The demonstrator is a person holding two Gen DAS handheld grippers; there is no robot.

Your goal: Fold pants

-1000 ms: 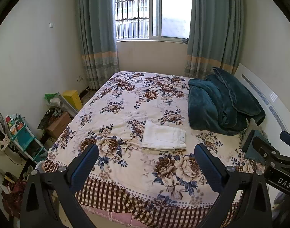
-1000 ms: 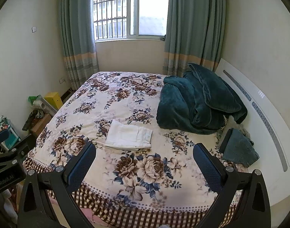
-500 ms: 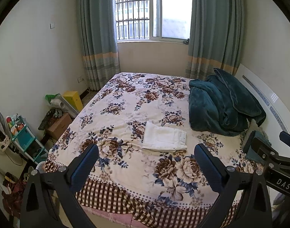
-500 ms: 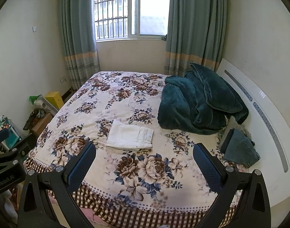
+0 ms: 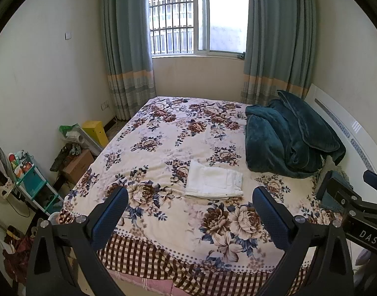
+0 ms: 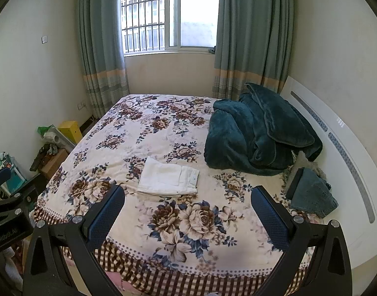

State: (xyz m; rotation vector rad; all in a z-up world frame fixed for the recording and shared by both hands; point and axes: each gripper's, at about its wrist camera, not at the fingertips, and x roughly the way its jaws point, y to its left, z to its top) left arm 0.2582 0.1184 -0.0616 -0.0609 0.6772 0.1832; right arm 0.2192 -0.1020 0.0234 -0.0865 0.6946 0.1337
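Both tongs, left tongs (image 5: 189, 213) and right tongs (image 6: 187, 213), are hanging spread wide and gripping nothing, while the folded white pants (image 6: 169, 178) are lying toward the bed's (image 6: 163, 128) near edge.

Matt white cloth pants (image 5: 214, 183) (plush teal blanket (image 5: 287, 135) beside)

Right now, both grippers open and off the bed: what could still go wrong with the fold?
1. The white pants lie folded on a soft, rumpled floral bedspread; any nudge could skew the stack.
2. Left gripper and right gripper hang close together; re-approaching might clash them.
3. A folded teal garment by the headboard could be taken for the target.
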